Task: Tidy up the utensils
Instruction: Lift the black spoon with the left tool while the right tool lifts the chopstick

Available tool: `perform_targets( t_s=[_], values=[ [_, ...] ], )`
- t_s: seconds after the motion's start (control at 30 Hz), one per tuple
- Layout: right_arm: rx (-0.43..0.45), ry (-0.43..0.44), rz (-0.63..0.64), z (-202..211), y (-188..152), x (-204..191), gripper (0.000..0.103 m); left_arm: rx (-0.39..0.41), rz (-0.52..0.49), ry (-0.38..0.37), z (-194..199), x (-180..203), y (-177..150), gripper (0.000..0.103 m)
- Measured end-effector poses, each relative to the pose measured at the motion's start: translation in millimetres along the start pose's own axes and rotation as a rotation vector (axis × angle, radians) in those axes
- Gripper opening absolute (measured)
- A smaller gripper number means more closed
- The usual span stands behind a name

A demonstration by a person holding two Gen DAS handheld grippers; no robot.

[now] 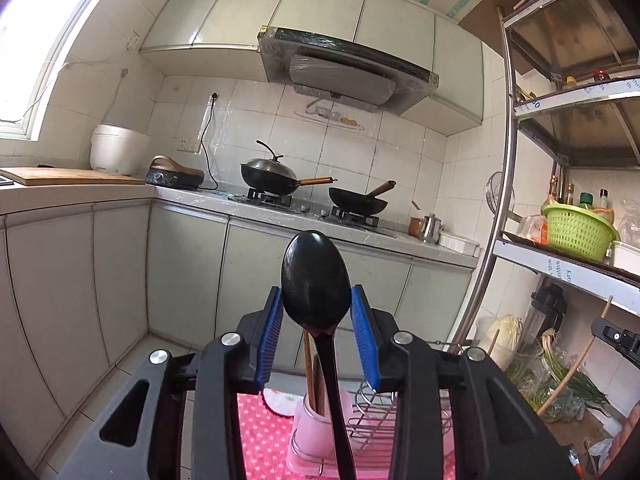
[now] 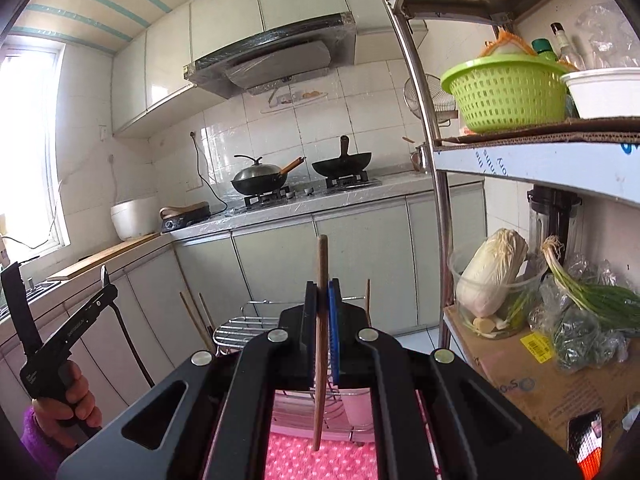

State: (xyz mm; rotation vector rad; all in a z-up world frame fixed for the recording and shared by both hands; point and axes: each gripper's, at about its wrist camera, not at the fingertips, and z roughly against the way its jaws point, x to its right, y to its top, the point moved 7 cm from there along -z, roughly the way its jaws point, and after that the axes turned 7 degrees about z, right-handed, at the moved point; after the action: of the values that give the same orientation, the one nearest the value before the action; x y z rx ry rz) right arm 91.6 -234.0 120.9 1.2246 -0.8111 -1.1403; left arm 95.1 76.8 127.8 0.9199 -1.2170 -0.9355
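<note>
In the left wrist view a black spoon (image 1: 314,280) stands upright between the blue pads of my left gripper (image 1: 316,300); its handle runs down into a pink utensil cup (image 1: 310,428) that also holds brown chopsticks (image 1: 310,364). The pads stand at the bowl's sides with small gaps, so the gripper looks open. In the right wrist view my right gripper (image 2: 323,300) is shut on a brown chopstick (image 2: 320,340) held upright over a pink dotted cloth (image 2: 320,460). A wire rack (image 2: 244,326) stands behind it.
A wire dish rack (image 1: 372,424) stands right of the cup on the pink cloth. A metal shelf (image 2: 540,152) with a green basket (image 2: 504,92), cabbage (image 2: 490,272) and spring onions stands at the right. Kitchen counter with woks (image 1: 276,176) lies ahead.
</note>
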Motion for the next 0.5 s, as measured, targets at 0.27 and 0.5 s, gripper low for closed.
perform_targets(
  t_s=[0.27,0.5],
  values=[
    [0.055,-0.018,0.025,-18.5,35.0,11.7,0.006,0.03,0.015,0.04,-45.9,3.2,6.8,0.034],
    [0.056,-0.011,0.043,-49.0,48.6,15.8,0.006,0.046,0.005,0.077,-75.5,0.9,0.6,0.034]
  ],
)
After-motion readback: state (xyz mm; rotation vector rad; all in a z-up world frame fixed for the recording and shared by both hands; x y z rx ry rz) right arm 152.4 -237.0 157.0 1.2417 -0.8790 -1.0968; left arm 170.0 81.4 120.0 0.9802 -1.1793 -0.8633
